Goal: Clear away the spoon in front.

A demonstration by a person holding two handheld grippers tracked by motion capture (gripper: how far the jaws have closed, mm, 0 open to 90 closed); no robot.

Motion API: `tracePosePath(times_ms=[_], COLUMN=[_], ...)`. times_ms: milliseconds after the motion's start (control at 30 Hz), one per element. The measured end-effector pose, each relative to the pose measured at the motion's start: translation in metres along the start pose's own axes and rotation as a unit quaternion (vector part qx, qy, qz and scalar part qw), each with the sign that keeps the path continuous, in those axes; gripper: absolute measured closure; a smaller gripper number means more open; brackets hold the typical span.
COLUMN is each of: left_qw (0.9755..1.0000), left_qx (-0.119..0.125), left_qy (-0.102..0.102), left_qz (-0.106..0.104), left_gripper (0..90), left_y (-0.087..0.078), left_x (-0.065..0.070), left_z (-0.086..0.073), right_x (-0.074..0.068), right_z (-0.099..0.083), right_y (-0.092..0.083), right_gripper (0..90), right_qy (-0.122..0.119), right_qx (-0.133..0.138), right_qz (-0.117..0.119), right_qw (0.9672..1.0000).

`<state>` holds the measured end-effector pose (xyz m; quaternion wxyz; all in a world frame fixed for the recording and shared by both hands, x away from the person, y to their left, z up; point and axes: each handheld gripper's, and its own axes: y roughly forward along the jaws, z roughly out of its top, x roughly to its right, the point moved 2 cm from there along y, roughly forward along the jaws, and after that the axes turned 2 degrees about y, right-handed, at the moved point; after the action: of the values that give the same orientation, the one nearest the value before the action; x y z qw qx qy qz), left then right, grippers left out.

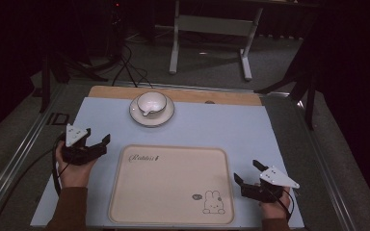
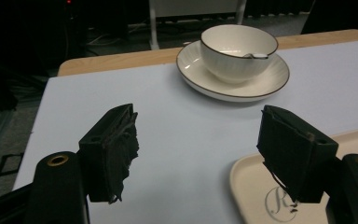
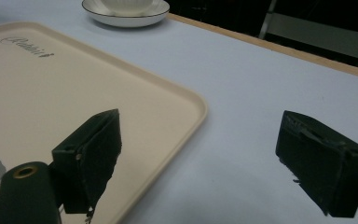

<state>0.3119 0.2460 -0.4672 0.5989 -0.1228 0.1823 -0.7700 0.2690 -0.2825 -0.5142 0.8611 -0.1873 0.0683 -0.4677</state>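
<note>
A white bowl with a spoon in it stands on a white saucer at the back of the table; the bowl and saucer also appear in the left gripper view. A cream tray with a rabbit drawing lies flat at the front middle. My left gripper is open beside the tray's left edge, empty. My right gripper is open at the tray's right edge, empty; its left jaw hangs over the tray, the right jaw over the mat.
A pale blue mat covers the table, with a wooden strip along the back edge. Beyond it stand a white desk frame and loose cables on the floor.
</note>
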Motion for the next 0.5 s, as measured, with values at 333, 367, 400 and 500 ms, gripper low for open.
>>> tracePosePath(times_ms=[333, 367, 400, 500], left_qw=[0.9998, 0.9998, 0.9997, 0.9996], left_qx=[-0.003, -0.003, -0.004, -0.007], left_qy=[0.017, 0.017, 0.019, 0.022], left_qz=[-0.011, -0.012, -0.013, -0.017], left_gripper=[27.5, 27.6, 27.8, 28.4], left_y=[0.021, 0.022, 0.024, 0.029], left_x=[0.014, 0.015, 0.016, 0.019], left_z=[0.016, 0.017, 0.019, 0.022], right_x=[0.0, 0.0, 0.0, 0.001], right_z=[0.0, 0.0, 0.0, 0.0], right_y=[0.001, 0.001, 0.001, 0.001], right_gripper=[13.8, 13.8, 13.8, 13.8], right_qy=[-0.004, -0.003, -0.003, -0.003], right_qx=[-0.001, 0.0, 0.0, -0.002], right_qz=[0.003, 0.002, 0.002, 0.004], right_qw=[1.0, 1.0, 1.0, 1.0])
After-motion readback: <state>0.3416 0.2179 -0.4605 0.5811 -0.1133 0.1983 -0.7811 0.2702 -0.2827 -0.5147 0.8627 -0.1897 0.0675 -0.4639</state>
